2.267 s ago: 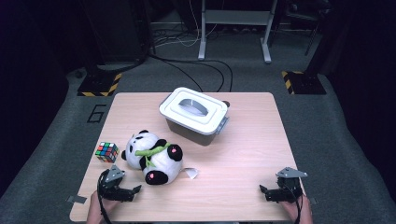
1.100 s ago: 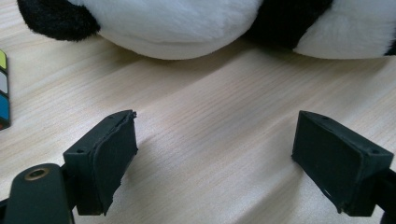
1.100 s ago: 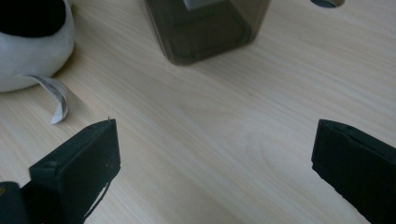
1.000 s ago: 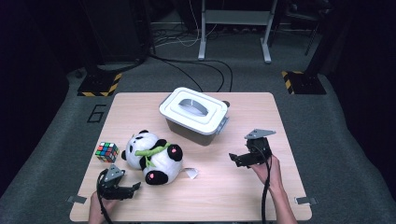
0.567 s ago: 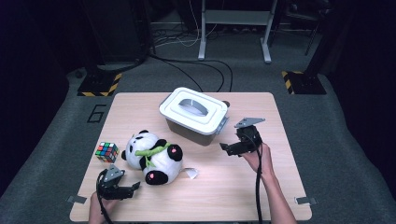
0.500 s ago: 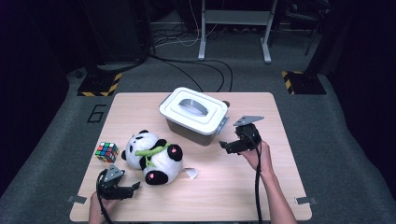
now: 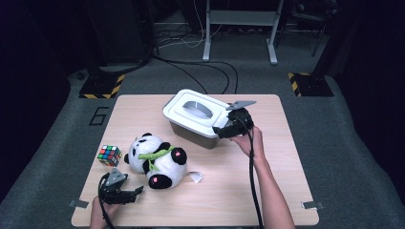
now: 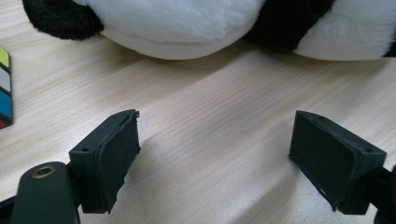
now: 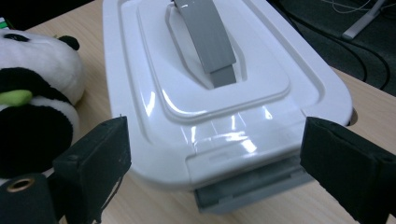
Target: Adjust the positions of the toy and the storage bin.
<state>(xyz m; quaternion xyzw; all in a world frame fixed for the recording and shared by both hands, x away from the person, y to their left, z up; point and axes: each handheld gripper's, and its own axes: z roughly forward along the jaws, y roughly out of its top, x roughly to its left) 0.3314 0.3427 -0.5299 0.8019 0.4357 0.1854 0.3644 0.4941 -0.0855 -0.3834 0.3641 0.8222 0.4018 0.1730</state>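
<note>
R gripper point(image 7: 224, 131) sits at the right end of the lidded white box point(image 7: 193, 110), centre of the high view, jaws spread wide w/ nothing between them; they narrowed a bit just now. In the right gripper view the box end and its grey latch point(image 9: 247, 186) lie btwn the pads, not touched. Step: approach to the latch, prob. to unclip the lid. Next: ease in, set a pad under the latch, square to it. L gripper point(image 7: 125, 195) rests lower left, open and empty, near the panda point(image 7: 157, 160).
</note>
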